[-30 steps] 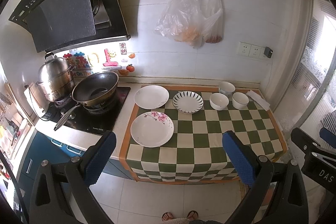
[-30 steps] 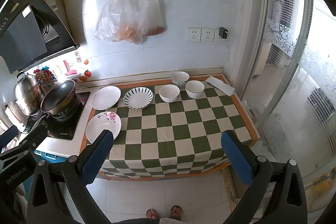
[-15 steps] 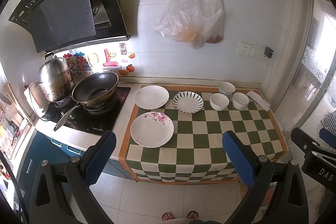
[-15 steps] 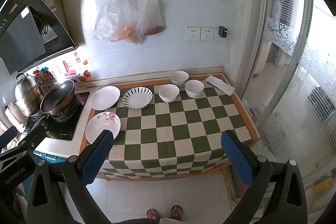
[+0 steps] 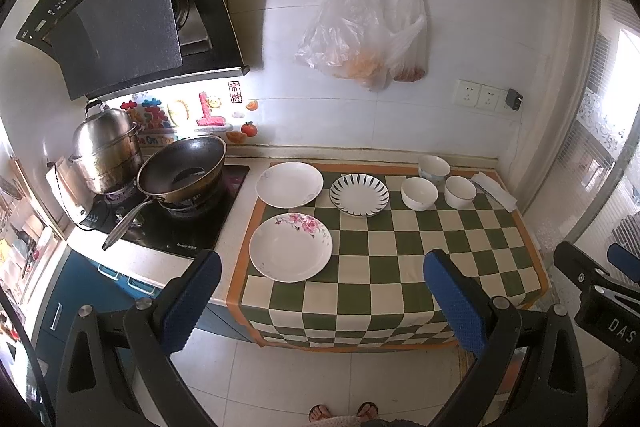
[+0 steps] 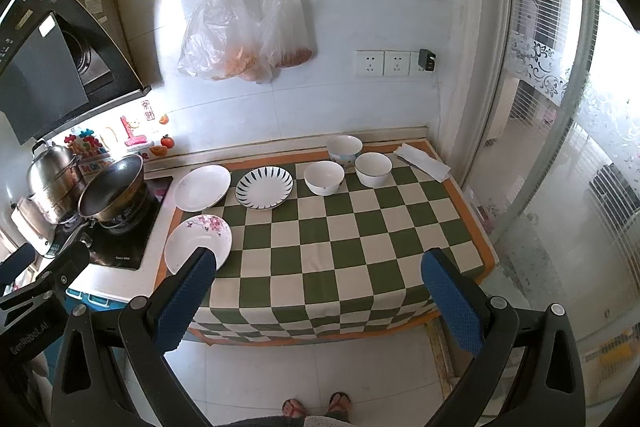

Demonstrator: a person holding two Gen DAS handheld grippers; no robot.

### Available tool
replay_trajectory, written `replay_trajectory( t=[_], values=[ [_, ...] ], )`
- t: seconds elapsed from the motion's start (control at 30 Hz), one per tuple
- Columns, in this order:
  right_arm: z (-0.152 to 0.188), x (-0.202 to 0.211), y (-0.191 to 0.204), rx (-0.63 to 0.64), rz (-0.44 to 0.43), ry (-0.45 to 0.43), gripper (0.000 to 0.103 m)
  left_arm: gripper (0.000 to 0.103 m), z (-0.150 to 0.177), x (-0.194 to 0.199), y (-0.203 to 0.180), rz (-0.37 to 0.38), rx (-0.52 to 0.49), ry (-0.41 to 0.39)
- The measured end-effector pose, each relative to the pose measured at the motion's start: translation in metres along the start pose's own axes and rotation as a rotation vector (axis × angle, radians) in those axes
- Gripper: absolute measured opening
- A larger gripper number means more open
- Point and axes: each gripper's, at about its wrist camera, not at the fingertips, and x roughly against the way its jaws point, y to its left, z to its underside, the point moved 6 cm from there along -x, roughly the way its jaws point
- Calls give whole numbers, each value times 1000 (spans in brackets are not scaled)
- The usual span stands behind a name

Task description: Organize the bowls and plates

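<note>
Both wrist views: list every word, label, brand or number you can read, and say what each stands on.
"DAS": on the right gripper body, cut off by the frame edge.
"GenRobot.AI", seemingly, blurred: on the left gripper body.
Range hood brand, sticker and button labels: too small to read.
Red seal sticker on the wall: characters blurred.
Colourful sign behind the steel pot: partly hidden, unreadable.
Cooktop brand print: too small.

The right gripper [image 6: 318,291] hangs wide open and empty above the floor, short of the counter's front edge. On the checked cloth [image 6: 352,227], three bowls [image 6: 324,177] cluster near the back right corner beside a folded napkin [image 6: 422,161]. A striped plate [image 6: 264,187] sits left of them, a plain plate [image 6: 202,187] at the cloth's back left corner, a flowered plate [image 6: 196,239] nearer the front
</note>
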Motion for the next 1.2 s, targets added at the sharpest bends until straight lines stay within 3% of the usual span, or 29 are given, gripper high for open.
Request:
replay_trajectory(
  t=[0.23,0.4,0.47,0.63,0.77,1.2],
  values=[
    [-4,-11,5,-14,-8,16,103,103,-2,-10,8,0,1,10],
    [-1,-50,19,-32,-68,61,103,103,-3,-50,27,-1,16,55],
    [4,-70,30,-24,-109,89,103,103,0,-74,39,-35,9,83],
    [23,-153,65,19,-170,224,103,103,11,-137,72,-73,15,139],
    [41,-224,90,53,-183,323,103,103,25,-201,97,-92,29,248],
    [71,-468,172,36,-376,690,103,103,46,-386,149,-143,59,502]
  ],
)
